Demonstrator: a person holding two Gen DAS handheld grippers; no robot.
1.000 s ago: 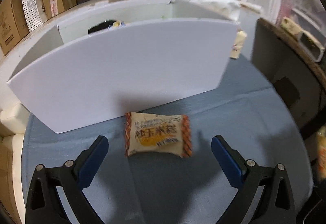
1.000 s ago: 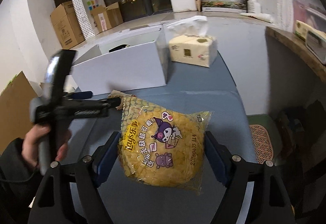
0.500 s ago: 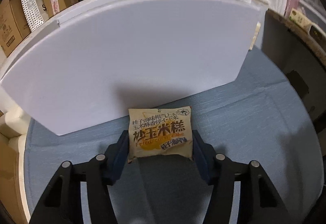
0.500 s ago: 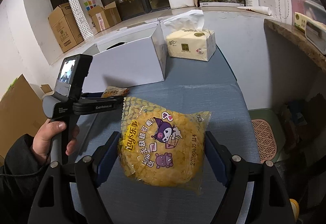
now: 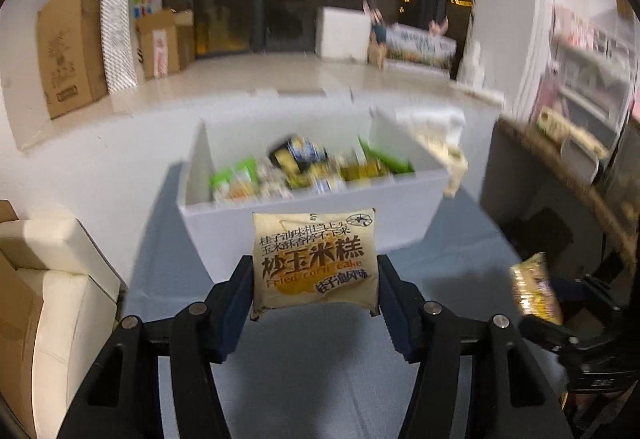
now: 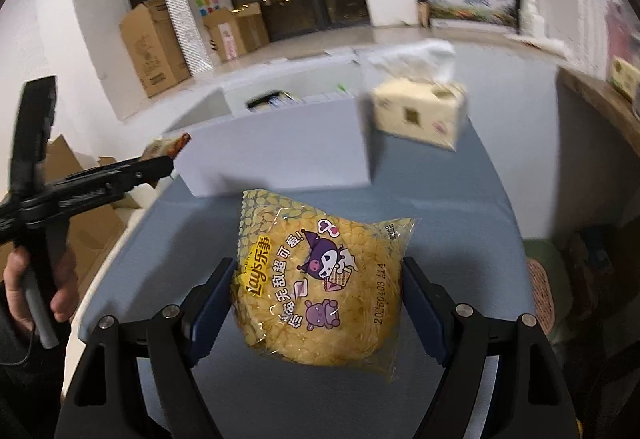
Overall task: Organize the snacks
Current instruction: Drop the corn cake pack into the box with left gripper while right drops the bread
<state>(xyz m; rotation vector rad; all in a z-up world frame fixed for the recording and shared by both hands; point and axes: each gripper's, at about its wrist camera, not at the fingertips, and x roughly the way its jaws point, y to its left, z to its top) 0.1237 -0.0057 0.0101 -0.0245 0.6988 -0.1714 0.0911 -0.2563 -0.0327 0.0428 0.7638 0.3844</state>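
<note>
Left wrist view: left gripper (image 5: 316, 279) clamps the corn cake pack (image 5: 315, 259) at frame centre, blue pads pressing both sides. Pack is a puffy tan foil pillow, dark print, crimped edges. Behind it, upper centre, the white box (image 5: 320, 199), matte board walls, open top, blurred mixed snack packs inside. Grey-blue woven table cloth (image 5: 304, 379) below.

Right wrist view: right gripper (image 6: 316, 295) grips the chip bag (image 6: 320, 279), centre frame, glossy yellow plastic, cartoon print, bulging. Tissue pack (image 6: 420, 115) upper right, beside the box.
</note>
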